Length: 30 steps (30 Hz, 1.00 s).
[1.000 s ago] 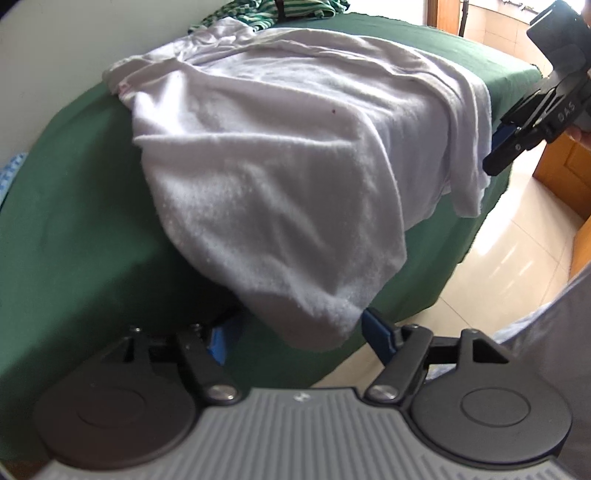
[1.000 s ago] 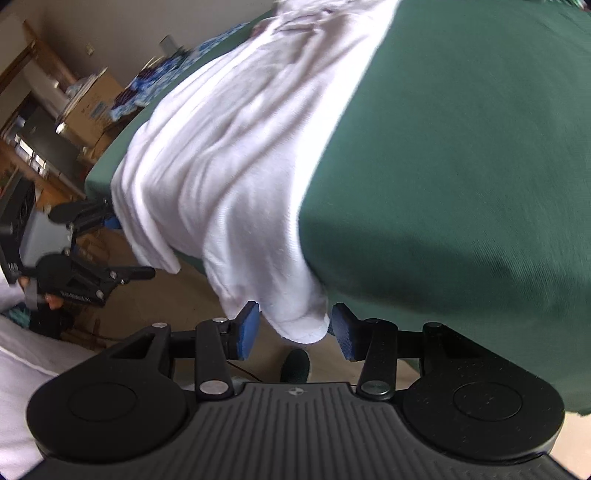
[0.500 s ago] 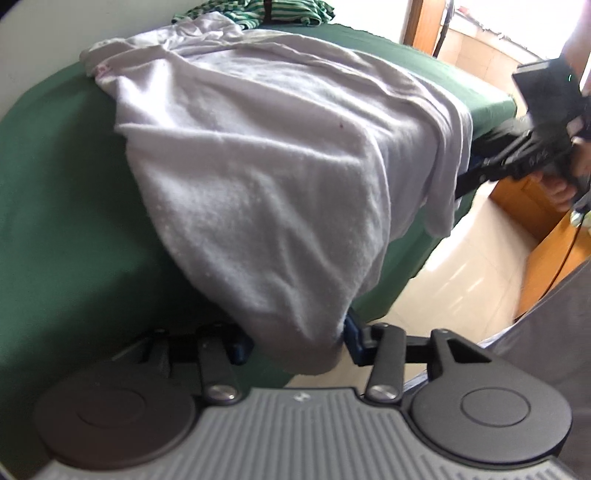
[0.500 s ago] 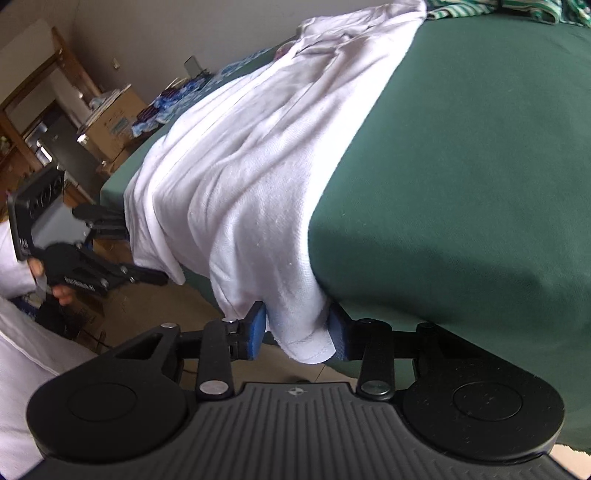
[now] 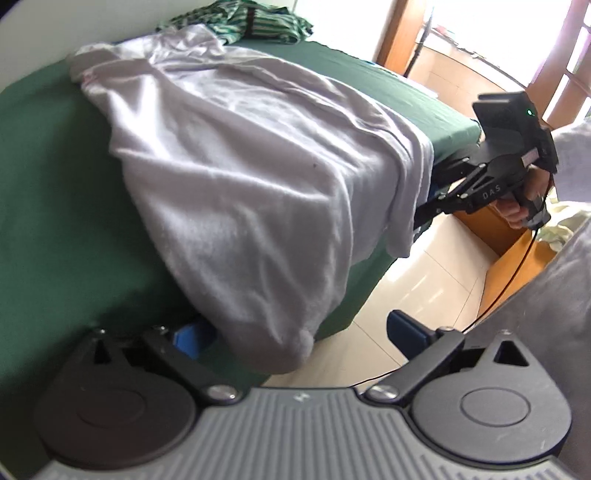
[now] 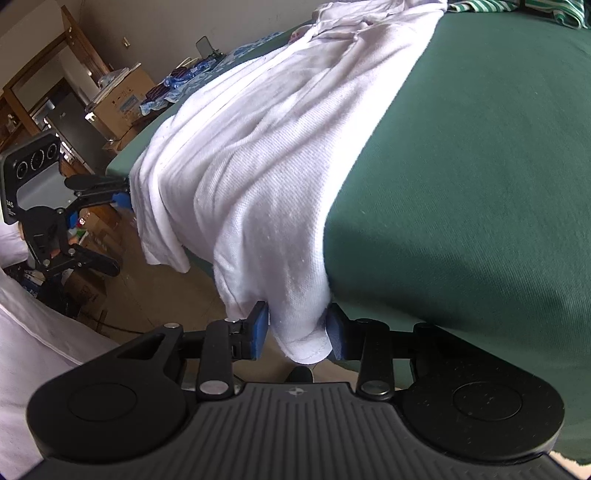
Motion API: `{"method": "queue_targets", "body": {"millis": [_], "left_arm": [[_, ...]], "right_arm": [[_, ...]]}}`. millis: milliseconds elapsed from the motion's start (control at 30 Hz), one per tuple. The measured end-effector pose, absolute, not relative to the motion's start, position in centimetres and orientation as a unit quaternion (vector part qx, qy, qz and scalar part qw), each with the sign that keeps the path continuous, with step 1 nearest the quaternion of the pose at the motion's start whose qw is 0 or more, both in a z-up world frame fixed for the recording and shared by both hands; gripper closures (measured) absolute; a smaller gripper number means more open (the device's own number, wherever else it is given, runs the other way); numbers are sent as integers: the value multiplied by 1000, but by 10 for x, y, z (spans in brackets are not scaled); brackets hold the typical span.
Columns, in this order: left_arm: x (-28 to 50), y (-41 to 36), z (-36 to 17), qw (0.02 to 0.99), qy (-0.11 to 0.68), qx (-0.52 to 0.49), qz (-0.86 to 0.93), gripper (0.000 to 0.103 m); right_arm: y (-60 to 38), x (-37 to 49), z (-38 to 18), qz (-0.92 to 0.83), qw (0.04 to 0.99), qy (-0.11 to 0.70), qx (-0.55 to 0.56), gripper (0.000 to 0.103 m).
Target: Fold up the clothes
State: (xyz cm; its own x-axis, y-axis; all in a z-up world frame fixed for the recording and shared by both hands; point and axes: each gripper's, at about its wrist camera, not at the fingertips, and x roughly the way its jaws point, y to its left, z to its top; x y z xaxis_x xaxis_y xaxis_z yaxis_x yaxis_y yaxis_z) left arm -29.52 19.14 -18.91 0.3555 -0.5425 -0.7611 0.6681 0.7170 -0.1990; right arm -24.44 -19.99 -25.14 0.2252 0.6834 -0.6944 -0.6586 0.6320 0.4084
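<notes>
"DAS" on right tool (image 5: 413, 218), partial "DAS" on left tool (image 6: 107, 225)

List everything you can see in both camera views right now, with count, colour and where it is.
Shirt: one, white, spread on the bed, hem hanging over the edge.
Bed cover: one, dark green, under the shirt.
Striped garment: one, green and white, bunched at the bed's far end.
Cardboard boxes: several, brown, beyond the bed.
Floor: pale tiles.
Left hand-held gripper: black, blue pads, wide open around one hem corner.
Right hand-held gripper: black, blue pads, against the other corner.
</notes>
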Motion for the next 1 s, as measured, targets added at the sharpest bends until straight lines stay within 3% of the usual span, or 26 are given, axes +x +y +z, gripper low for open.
{"method": "queue_targets", "body": {"millis": [167,233,367,433,500,600,767,900,1000], "left_arm": [[-305,187,-190,821,420,84,-377,8],[-306,186,-192,823,424,72,-372,26],[-309,190,-198,823,443,56,-351,37],[-307,193,-199,833,437,48,-337,49],[-301,198,-202,835,444,29,-324,52],[-292,200,-208,823,469,10,-320,51],[-286,204,-204,816,481,-24,-321,39],[-293,201,-188,815,463,-24,-347,13],[-294,199,-185,815,459,-8,-354,18]], "right_arm": [[-192,-248,-253,444,774,451,-11,69],[-190,-248,-254,444,775,449,-18,69],[-191,-248,-254,444,777,447,-18,70],[-190,-248,-255,444,777,446,-17,70],[-188,-249,-257,445,776,446,-18,70],[-186,-248,-260,450,772,449,-21,70],[-185,-252,-261,454,772,445,-29,70],[-189,-256,-262,455,772,443,-28,71],[-187,-257,-261,454,775,438,-31,72]]}}
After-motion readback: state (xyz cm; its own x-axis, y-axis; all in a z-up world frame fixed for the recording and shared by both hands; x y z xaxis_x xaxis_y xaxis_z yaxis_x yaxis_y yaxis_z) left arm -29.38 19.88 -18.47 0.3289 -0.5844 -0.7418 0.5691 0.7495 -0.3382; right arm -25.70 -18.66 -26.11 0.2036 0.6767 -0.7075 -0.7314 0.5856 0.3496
